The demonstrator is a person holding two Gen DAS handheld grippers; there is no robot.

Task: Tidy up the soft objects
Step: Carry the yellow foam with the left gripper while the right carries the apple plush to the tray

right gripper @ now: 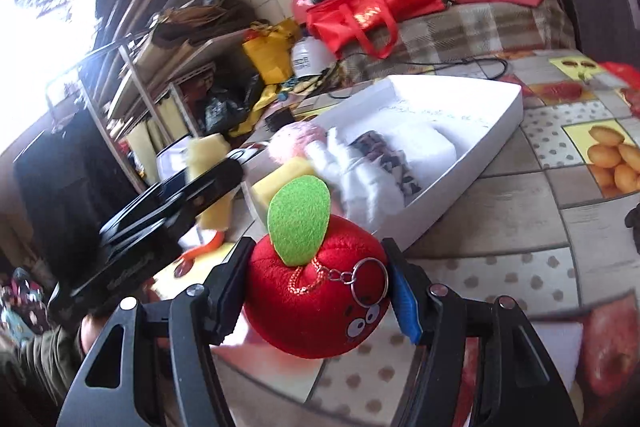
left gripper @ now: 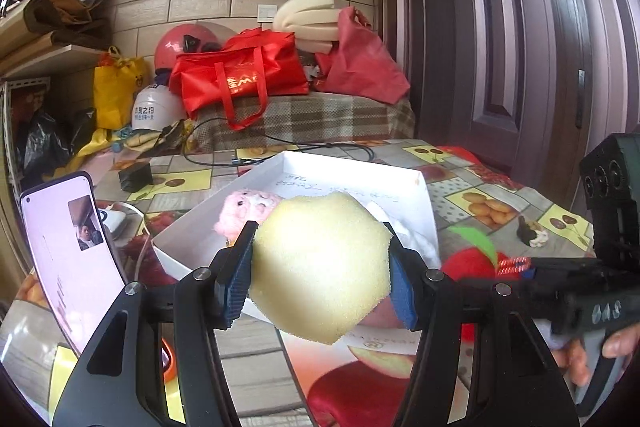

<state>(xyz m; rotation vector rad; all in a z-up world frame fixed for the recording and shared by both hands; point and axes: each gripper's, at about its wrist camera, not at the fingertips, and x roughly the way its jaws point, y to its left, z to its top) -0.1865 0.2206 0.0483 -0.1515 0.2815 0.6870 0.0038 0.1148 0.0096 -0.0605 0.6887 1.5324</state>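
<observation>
My left gripper (left gripper: pixel 322 271) is shut on a pale yellow sponge (left gripper: pixel 320 267) and holds it just in front of the white box (left gripper: pixel 352 167). The box holds a pink plush toy (left gripper: pixel 248 205) and a white cloth (right gripper: pixel 384 163); a yellow sponge (right gripper: pixel 280 179) lies at its near corner. My right gripper (right gripper: pixel 318 283) is shut on a red plush apple (right gripper: pixel 316 291) with a green leaf and a key ring, held near the box's near edge. The apple also shows in the left wrist view (left gripper: pixel 476 263). The left gripper with its sponge shows in the right wrist view (right gripper: pixel 208 163).
A phone (left gripper: pixel 68 251) leans at the left on the fruit-patterned tablecloth (left gripper: pixel 480 203). A small dark plush (left gripper: pixel 530 231) lies at the right. A black charger (left gripper: pixel 134 177) and cable lie behind the box. Red bags (left gripper: pixel 240 75), helmets and foam are piled at the back.
</observation>
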